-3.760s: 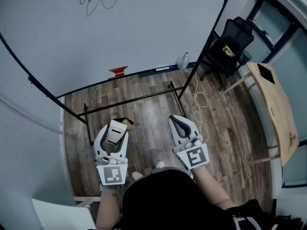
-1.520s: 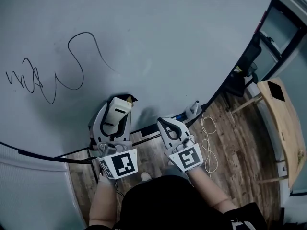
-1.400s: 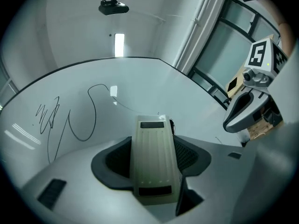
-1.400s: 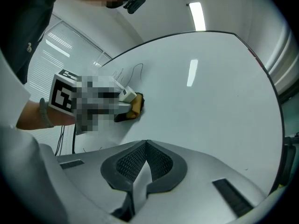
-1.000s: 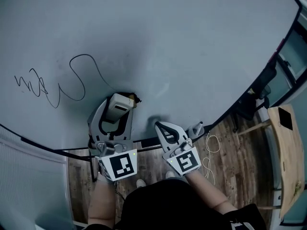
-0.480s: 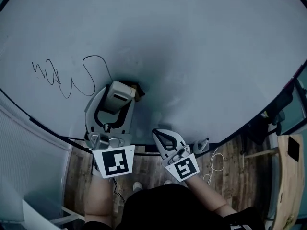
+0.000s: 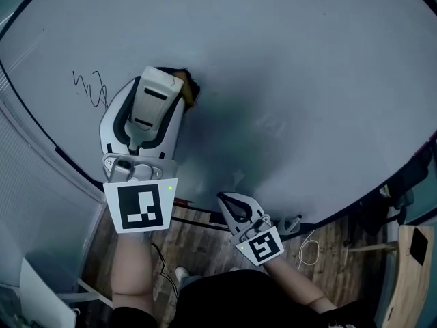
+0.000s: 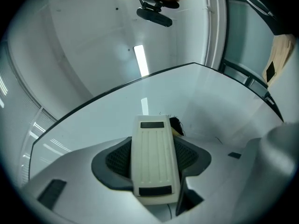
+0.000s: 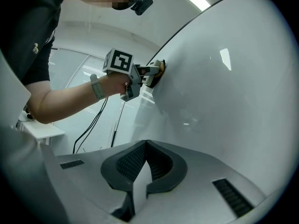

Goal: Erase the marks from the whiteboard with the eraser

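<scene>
As left gripper clamps eraser against whiteboard, right gripper closed

Head view looks down the whiteboard; the 2 gripper views face it close up.

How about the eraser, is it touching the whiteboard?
Touching. The right gripper view shows the eraser, held in the left gripper jaws, pressed against the whiteboard with no gap.
</scene>
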`<state>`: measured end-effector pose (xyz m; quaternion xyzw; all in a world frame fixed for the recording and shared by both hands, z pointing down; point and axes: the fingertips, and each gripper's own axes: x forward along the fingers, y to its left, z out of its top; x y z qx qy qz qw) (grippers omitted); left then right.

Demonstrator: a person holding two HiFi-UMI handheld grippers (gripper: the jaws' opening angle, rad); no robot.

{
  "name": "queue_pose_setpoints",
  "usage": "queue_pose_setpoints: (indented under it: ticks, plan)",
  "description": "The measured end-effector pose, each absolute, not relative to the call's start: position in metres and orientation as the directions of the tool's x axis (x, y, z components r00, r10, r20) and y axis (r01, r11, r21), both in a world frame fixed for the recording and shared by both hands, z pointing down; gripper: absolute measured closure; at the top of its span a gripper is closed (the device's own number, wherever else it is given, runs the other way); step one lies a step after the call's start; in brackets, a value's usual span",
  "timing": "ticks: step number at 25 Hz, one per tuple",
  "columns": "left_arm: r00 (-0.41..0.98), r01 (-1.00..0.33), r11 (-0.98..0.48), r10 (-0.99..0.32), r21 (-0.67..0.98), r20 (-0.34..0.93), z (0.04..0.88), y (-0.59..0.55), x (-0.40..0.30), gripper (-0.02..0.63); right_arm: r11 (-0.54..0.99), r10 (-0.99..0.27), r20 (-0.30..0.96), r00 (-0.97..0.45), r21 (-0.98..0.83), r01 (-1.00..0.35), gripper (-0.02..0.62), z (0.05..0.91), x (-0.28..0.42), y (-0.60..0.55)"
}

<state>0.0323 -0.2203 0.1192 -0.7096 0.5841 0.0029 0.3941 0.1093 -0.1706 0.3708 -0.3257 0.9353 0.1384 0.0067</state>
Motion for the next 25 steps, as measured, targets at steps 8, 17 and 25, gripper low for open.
queue_pose_setpoints:
  ticks: [8,17,25]
  plan:
    - [0.357,-0.844,-0.021,-0.768,-0.536,-0.532,0.076,-0.218,0.024,0.344,0.732,-0.615,-0.155,-0.773,0.252,-0.633,0.568,0.362,0.09,-0.171]
    - [0.404,-0.886,-0.151,-0.716,-0.439,-0.569,0.092,-0.221,0.012,0.344,0.697,-0.68,-0.122,-0.723,0.197,-0.689,0.568,0.367,0.077,-0.176]
    - [0.422,-0.875,-0.201,-0.763,-0.441,-0.489,0.162,-0.23,-0.009,0.344,0.672,-0.721,-0.088,-0.687,0.154,-0.725,0.568,0.386,0.056,-0.177]
